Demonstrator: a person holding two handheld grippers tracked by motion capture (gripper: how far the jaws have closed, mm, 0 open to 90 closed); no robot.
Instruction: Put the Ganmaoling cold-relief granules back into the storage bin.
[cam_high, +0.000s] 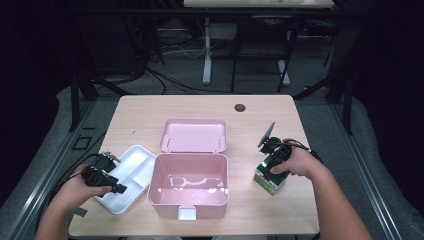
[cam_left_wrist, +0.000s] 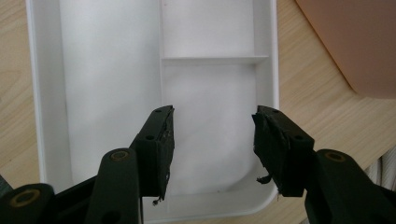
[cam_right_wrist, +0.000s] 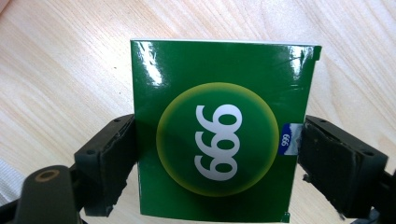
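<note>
At the lower right of the high view the right tongs (cam_right_wrist: 215, 154) straddle a green box (cam_right_wrist: 219, 130) standing on the wooden surface (cam_high: 260, 110) — jaws at both its sides, gripping it. The left tongs (cam_left_wrist: 212, 140) gape open over the white tray (cam_left_wrist: 107, 70), lower left, beside the pink case (cam_high: 189, 182).

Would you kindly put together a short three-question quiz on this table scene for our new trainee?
1. True or false: the pink box stands with its lid closed.
2. What sits between the jaws of the right gripper? A) a white cup B) the green carton C) a pink lid
3. Fill in: the left gripper hangs with jaws apart above the white ____.

Key
1. False: the lid is open.
2. B
3. tray, which has divided compartments and lies left of the box.
</note>
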